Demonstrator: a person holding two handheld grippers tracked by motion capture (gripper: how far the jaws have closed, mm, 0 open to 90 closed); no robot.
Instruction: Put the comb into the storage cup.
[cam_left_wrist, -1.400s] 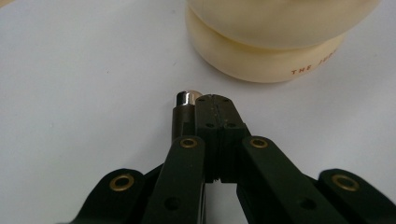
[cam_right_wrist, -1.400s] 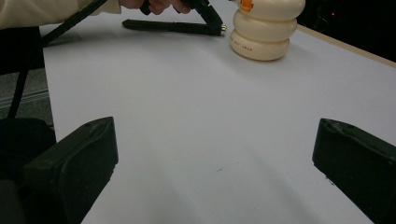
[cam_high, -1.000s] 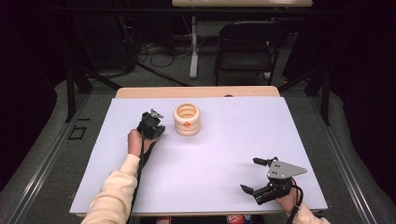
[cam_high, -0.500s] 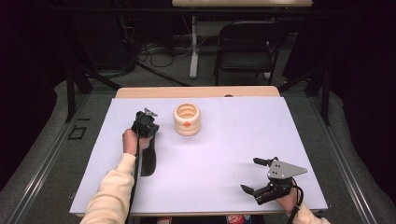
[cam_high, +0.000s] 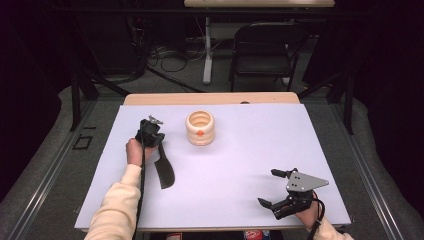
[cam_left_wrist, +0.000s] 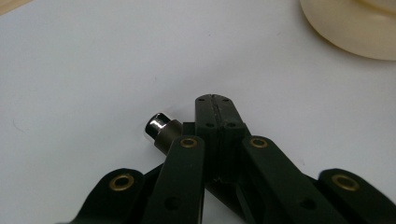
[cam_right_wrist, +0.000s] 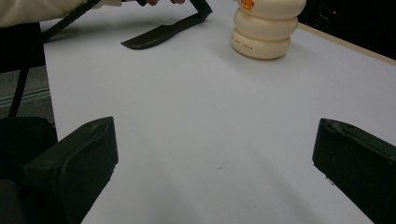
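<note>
Since the picture 1 second back, my left gripper (cam_high: 150, 131) has slid left and a little down in the high view, away from the cream ribbed jar (cam_high: 200, 128), and the black spatula (cam_high: 163, 169) it holds has come clear: its blade now trails toward the lower right of the gripper, flat end near the white table (cam_high: 235, 165), where before I could not make it out. My right gripper (cam_high: 279, 192) sits unmoved at the lower right, jaws wide apart with nothing between them. In the left gripper view the 2 jaws are pressed together, with a silvery handle end (cam_left_wrist: 159, 126) poking out beside them. The spatula's long axis runs from upper left to lower right. The jar carries an orange mark (cam_right_wrist: 247, 3) and small dark print near its base, too small to read.
</note>
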